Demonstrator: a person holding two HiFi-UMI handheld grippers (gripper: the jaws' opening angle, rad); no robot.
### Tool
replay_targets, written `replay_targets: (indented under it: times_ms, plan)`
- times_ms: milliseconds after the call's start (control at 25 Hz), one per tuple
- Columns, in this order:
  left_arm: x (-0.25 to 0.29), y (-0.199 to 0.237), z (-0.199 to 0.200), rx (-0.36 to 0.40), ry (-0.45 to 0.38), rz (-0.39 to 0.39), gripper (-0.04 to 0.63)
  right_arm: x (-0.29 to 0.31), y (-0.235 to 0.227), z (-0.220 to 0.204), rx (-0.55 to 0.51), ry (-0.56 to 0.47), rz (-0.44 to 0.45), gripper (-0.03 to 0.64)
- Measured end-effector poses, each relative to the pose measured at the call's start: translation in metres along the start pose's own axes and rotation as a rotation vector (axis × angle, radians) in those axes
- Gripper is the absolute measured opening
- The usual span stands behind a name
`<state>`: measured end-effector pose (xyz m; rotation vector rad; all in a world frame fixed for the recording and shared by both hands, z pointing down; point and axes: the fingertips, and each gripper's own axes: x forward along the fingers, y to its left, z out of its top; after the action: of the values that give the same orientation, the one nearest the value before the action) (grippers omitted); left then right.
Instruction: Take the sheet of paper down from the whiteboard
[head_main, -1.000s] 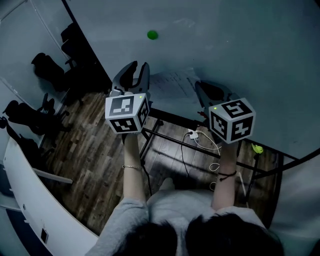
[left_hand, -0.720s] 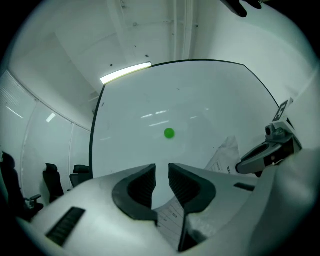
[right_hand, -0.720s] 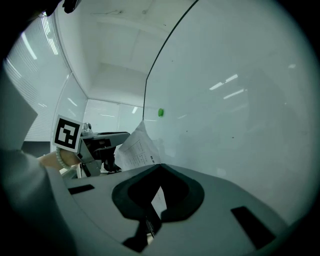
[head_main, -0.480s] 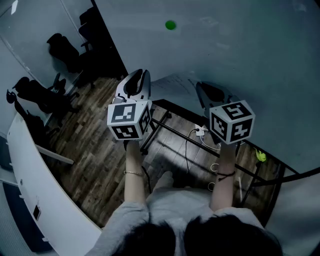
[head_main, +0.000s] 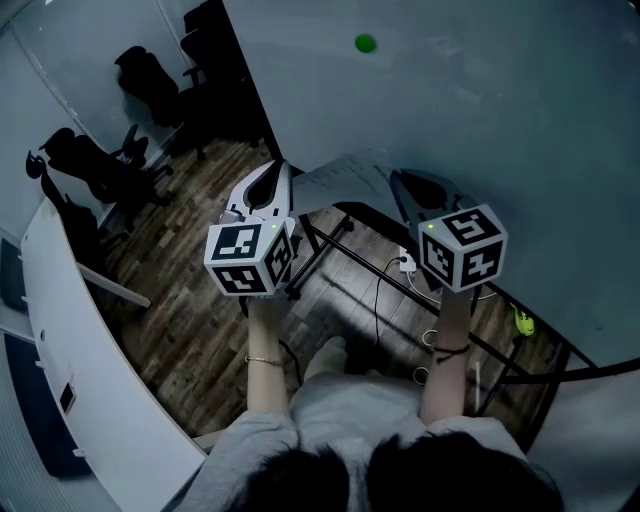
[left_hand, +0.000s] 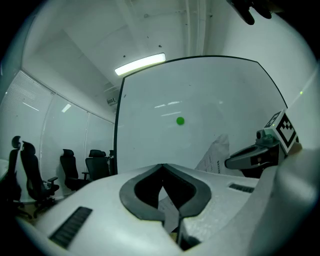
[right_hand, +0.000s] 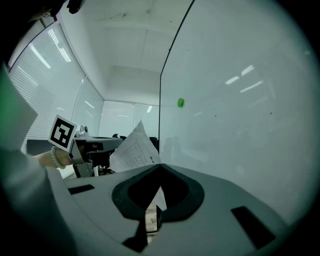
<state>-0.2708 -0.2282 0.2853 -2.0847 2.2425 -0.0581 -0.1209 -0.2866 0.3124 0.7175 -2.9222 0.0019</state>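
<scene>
The printed sheet of paper (head_main: 345, 176) hangs curled in front of the whiteboard (head_main: 500, 110), stretched between both grippers. My left gripper (head_main: 283, 168) is shut on the sheet's left edge; in the left gripper view the paper (left_hand: 216, 154) runs back into the closed jaws of the left gripper (left_hand: 162, 167). My right gripper (head_main: 401, 180) is shut on the sheet's right edge, and the paper (right_hand: 132, 149) rises above the tip of the right gripper (right_hand: 162, 165). A green magnet (head_main: 365, 43) sits on the board above, apart from the sheet.
The whiteboard's black stand (head_main: 330, 235) and white cables (head_main: 405, 265) are below the grippers. Black office chairs (head_main: 95, 165) stand at the left on the wooden floor. A white curved desk edge (head_main: 90, 350) runs along the lower left. A small yellow-green object (head_main: 520, 320) lies at the right.
The left jaws, open beside the sheet before, have closed on its left edge. Both grippers have come down and away from the board with the paper.
</scene>
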Motion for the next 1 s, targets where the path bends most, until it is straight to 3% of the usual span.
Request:
replay_targets:
  times_ms: [600,1000]
  plan:
    - [-0.048,0.009,-0.049,-0.093,0.08,0.082,0.005,0.016,0.026,-0.036,0.024,0.067,0.092,0.0]
    - [-0.045,0.005,-0.062,-0.096,0.11,0.088,0.005,0.021,0.024,-0.038,0.018,0.054,0.112,0.0]
